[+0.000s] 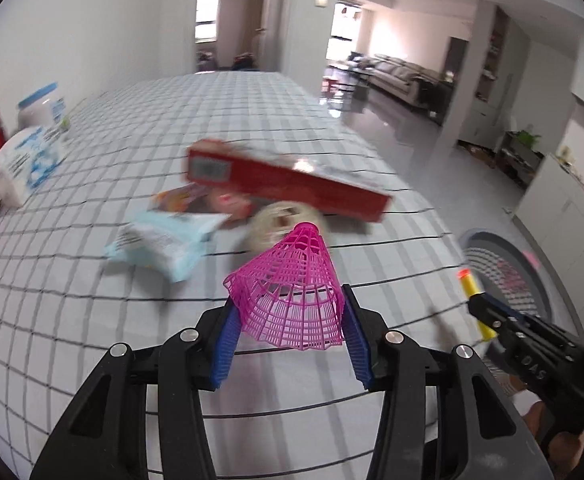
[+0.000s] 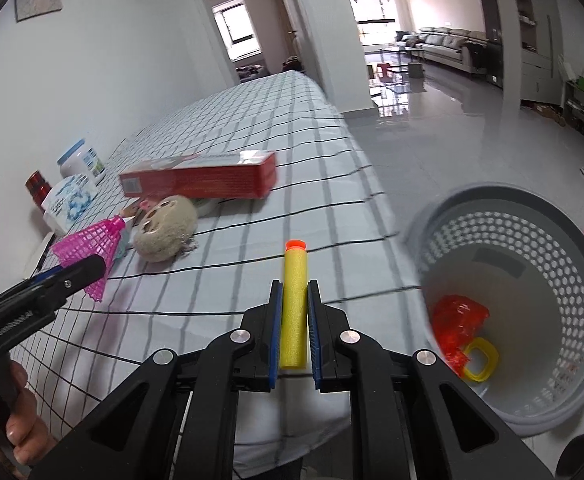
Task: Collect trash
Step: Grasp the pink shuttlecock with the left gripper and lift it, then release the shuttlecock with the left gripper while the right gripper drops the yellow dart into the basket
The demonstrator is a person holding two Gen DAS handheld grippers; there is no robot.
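Observation:
My left gripper [image 1: 288, 316] is shut on a pink plastic shuttlecock [image 1: 292, 292], held above the checked tablecloth; it also shows in the right wrist view [image 2: 92, 246]. My right gripper [image 2: 293, 312] is shut on a yellow foam dart [image 2: 294, 304] with an orange tip, above the table's right edge; the dart also shows in the left wrist view [image 1: 475, 300]. A grey perforated bin [image 2: 491, 240] stands on the floor right of the table, holding a red crumpled wrapper [image 2: 455, 322] and a yellow ring [image 2: 479, 360].
On the table [image 2: 252, 128] lie a long red box [image 2: 200, 178], a beige plush toy [image 2: 168, 226], a pale blue packet [image 1: 164, 240] and a colourful wrapper [image 1: 180, 200]. A tissue pack [image 2: 70, 200], a white jar [image 2: 82, 160] and a red can [image 2: 38, 188] stand by the wall.

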